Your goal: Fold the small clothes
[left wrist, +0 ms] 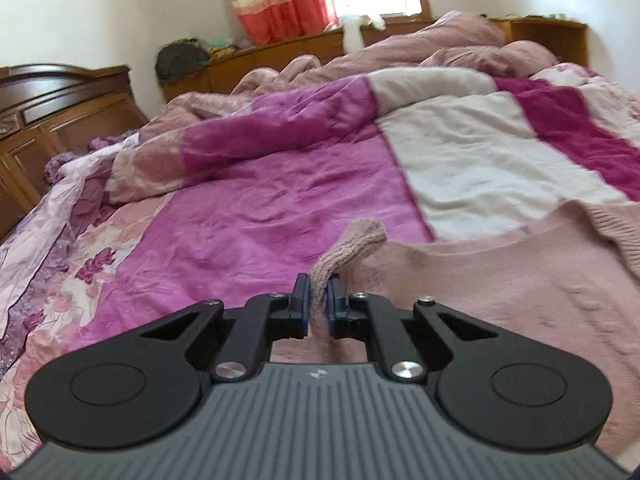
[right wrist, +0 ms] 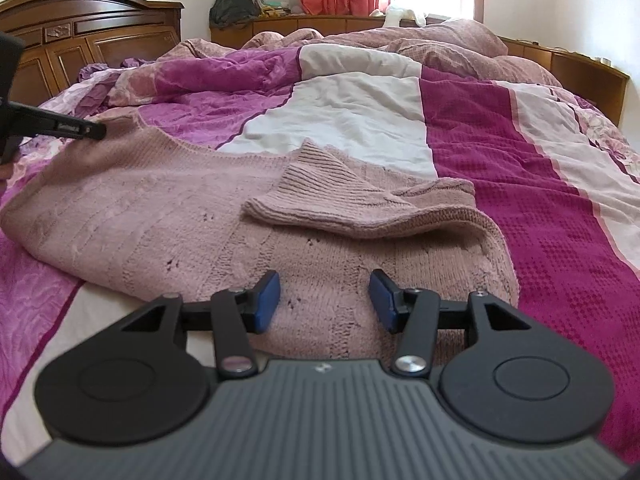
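Pink knit sweater [right wrist: 168, 216] lies spread on the bed [right wrist: 500, 160] near its front edge, one sleeve folded across. Left gripper [left wrist: 318, 298] fingers clamped on sweater's far-left edge. Right gripper [right wrist: 324, 300] fingers apart over near hem. Open quilt beyond.

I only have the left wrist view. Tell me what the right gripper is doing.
Observer: The right gripper is open, its blue pads apart over the near part of the pink sweater, with nothing pinched.
Operator: Describe the sleeve on that side.
Observer: A ribbed sleeve cuff is already folded across the sweater's body, lying beyond the right gripper.
Operator: Say where my left gripper shows from there.
Observer: The left gripper appears at the far left corner of the sweater, shut on the knit edge.
Operator: Report what is beside the sweater on the right.
Observer: A dark magenta textured band of the quilt.
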`<state>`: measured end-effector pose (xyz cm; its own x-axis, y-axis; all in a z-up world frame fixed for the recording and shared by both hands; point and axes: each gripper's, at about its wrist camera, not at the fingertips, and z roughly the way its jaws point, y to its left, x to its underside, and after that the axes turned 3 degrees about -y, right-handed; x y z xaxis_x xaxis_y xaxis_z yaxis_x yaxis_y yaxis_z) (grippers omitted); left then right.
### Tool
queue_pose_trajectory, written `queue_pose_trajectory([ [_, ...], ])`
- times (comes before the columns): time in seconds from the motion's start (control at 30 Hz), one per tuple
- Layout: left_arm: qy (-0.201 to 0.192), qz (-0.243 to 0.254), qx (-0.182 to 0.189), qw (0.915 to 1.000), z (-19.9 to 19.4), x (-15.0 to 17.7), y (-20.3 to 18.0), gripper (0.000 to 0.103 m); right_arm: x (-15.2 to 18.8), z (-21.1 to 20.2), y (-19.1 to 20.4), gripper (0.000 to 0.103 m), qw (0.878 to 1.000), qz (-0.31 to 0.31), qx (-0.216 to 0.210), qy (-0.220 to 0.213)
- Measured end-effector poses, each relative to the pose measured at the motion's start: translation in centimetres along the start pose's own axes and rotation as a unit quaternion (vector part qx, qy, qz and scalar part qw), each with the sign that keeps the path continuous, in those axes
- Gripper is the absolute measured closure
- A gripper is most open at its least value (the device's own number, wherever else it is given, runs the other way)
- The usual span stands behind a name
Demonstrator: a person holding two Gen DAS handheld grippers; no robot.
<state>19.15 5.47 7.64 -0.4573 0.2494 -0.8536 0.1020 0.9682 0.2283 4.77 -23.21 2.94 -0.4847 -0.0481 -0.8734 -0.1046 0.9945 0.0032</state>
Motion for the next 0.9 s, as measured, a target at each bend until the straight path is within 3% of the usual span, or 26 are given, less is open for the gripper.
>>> queue_pose_trajectory([
  [0.17, 0.050, -0.017, -0.038, 0.9979, 2.6, 1.4, 1.6, 0.093, -0.3, 0.0, 0.0, 0.051, 1.000, -0.006, -0.001, 0.004],
  [0.23, 0.059, -0.023, -0.038, 0.9973, 2.6, 2.1, 2.0, 0.092, -0.6, -0.2, 0.0, 0.051, 1.000, -0.014, -0.002, 0.005],
  [0.27, 0.058, -0.028, -0.036, 0.9972, 2.4, 2.3, 2.2, 0.086, -0.9, -0.4, 0.1, 0.051, 1.000, -0.018, -0.003, 0.005],
  [0.5, 0.046, -0.085, -0.003, 0.9953, -3.1, 2.4, 3.0, 0.070, -2.5, -1.6, 0.7, 0.051, 0.998, -0.062, -0.004, -0.023],
  [0.6, 0.042, -0.095, 0.011, 0.9945, -5.6, 2.6, 2.1, 0.057, -2.8, -1.2, 1.2, 0.051, 0.995, -0.099, 0.001, -0.024],
  [0.9, 0.058, -0.114, 0.050, 0.9905, -9.2, 4.7, -2.1, 0.056, -2.9, 2.2, 2.6, 0.051, 0.975, -0.221, -0.004, -0.008],
])
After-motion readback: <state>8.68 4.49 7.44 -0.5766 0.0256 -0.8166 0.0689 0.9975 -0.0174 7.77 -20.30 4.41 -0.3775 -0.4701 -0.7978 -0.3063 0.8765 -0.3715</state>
